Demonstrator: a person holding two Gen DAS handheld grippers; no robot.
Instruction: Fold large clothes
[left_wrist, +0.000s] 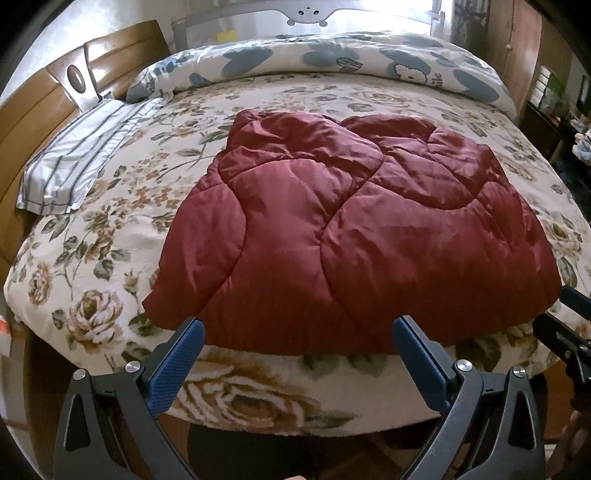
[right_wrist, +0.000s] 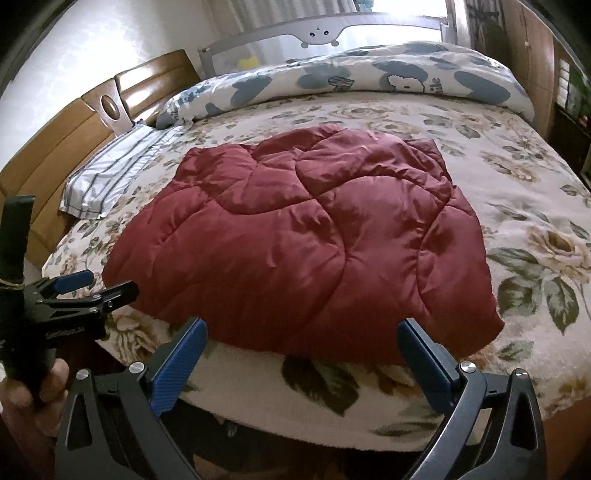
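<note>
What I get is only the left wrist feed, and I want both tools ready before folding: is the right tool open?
Observer: Yes. The right tool is wide open and empty, facing the near edge of the red quilted garment.
Operator: How does my left tool look from outside?
Observer: The left tool is open too, at the garment's near-left corner, held by a hand. I cannot tell whether it touches the fabric.
Operator: What lies right of the garment?
Observer: The floral blanket shows there, with a big rose print.
</note>
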